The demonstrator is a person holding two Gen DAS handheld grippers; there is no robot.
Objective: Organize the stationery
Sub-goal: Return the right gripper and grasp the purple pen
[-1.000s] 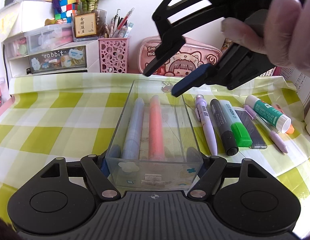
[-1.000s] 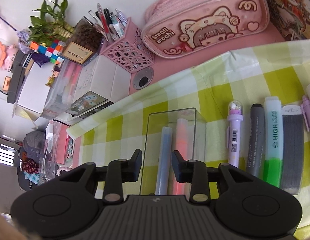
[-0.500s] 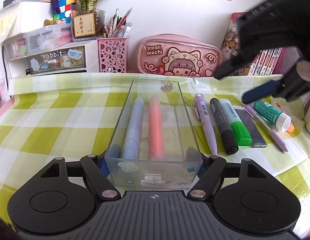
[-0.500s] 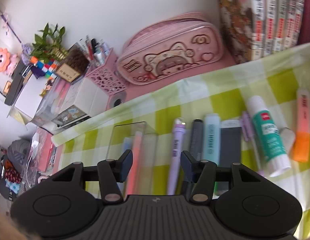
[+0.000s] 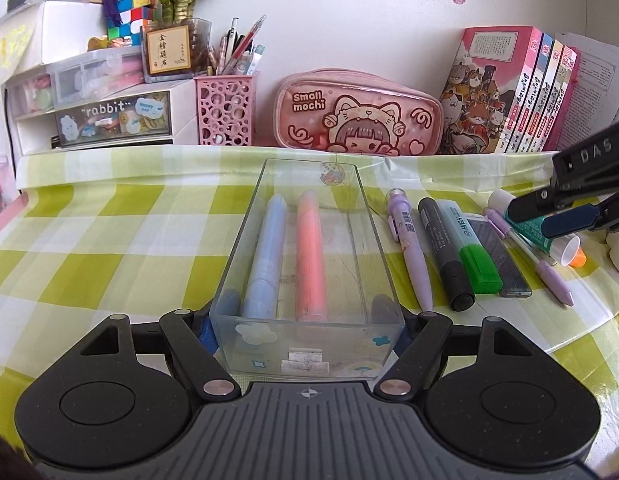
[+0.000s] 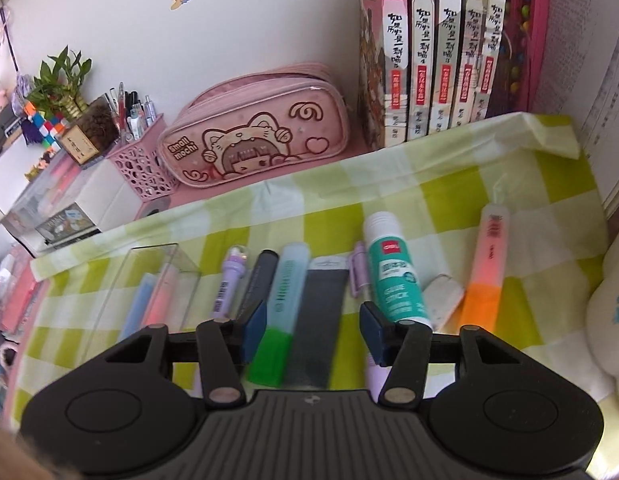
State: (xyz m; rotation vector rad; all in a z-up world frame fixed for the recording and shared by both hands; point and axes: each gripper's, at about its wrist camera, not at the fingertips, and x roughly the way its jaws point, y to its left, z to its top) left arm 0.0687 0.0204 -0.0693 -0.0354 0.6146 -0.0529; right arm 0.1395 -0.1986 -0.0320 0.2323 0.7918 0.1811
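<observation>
Left gripper (image 5: 307,322) is clamped on the near end of the clear tray (image 5: 365,200), mid-tablecloth, holding two highlighters (image 5: 309,252). Toward the cloth's right edge, nine items (image 6: 285,292) remain loose. Right gripper (image 6: 311,330) hovers there with jaws apart, just narrowed, gripping nothing.

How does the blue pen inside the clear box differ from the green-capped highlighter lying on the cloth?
The pale blue pen lies inside the clear plastic box, beside a pink one; the mint highlighter with the green cap lies loose on the checked cloth, between a dark marker and a grey case. The pen is one colour and slim; the highlighter is two-tone and broader. Both lie flat, pointing roughly the same way.
</observation>
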